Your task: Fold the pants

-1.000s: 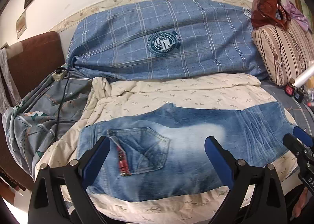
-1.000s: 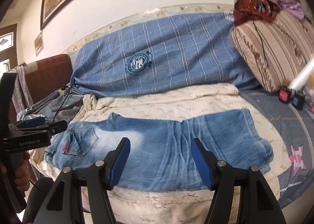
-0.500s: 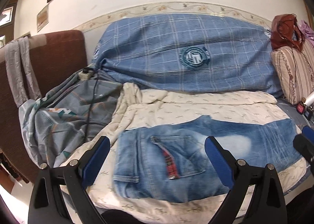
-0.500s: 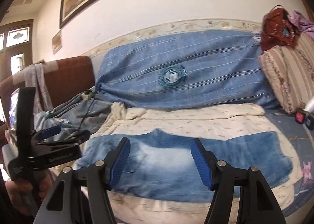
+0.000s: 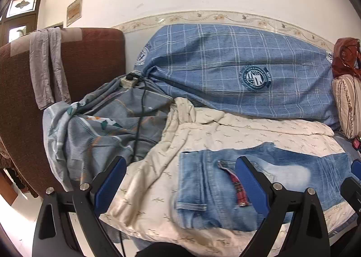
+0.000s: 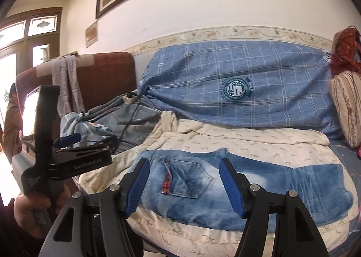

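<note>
Blue jeans (image 5: 282,175) lie flat on a cream blanket (image 5: 225,130), folded lengthwise, waist end to the left. A back pocket with a red label (image 6: 167,181) faces up. My left gripper (image 5: 180,182) hovers in front of the waist end, open and holding nothing. In the right wrist view the jeans (image 6: 259,187) stretch to the right. My right gripper (image 6: 183,187) hangs before the pocket area, open and clear of the cloth. The left gripper (image 6: 90,142) shows at the left of that view, held by a hand (image 6: 31,207). The right gripper's tip (image 5: 354,180) peeks in at the left wrist view's right edge.
A blue checked cover (image 5: 237,65) drapes the sofa back. A grey patterned blanket (image 5: 97,130) with a power strip (image 5: 128,82) and a black cable lies left of the cream blanket. A brown chair back (image 5: 90,54) carries a grey cloth. A striped pillow (image 5: 347,103) stands at the right.
Both views have swung left and drawn back from the bed. The jeans now sit lower and further right in each. Both grippers stay open and empty.
</note>
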### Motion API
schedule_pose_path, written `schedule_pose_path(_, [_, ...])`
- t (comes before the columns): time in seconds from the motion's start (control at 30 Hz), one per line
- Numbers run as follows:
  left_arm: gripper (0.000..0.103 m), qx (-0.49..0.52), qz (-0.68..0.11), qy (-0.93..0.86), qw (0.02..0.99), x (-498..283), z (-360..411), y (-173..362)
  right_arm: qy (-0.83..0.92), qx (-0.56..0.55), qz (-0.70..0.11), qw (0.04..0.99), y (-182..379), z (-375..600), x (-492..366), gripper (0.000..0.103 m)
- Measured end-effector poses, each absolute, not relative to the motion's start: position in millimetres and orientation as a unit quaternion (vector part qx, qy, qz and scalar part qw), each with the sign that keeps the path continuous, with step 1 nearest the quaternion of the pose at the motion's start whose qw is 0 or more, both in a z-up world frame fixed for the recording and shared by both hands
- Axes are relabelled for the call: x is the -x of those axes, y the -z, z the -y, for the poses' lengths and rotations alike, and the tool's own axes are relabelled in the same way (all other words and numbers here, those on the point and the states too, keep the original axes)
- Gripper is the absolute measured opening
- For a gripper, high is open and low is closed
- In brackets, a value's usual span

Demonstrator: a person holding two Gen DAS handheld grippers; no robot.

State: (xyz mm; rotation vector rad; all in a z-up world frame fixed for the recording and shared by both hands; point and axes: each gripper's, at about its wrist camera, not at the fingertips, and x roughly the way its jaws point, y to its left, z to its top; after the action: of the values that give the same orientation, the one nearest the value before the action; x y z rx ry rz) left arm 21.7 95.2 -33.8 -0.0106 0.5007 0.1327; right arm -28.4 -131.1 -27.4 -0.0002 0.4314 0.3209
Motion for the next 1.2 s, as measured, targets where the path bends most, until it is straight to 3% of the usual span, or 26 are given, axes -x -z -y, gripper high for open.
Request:
schedule_pose_path(0.57, [0.097, 0.012, -0.269, -0.06, 0.961, -15, -117, 39, -0.158, 0.035, -0.247, 0.955, 42, 111, 21, 0.067])
schedule_pose_path(1.2, [0.097, -0.024, -0.256, -0.007, 0.966, 1, -62, 11, -0.018, 0.035, -0.236, 0.971, 7, 215, 32, 0.068])
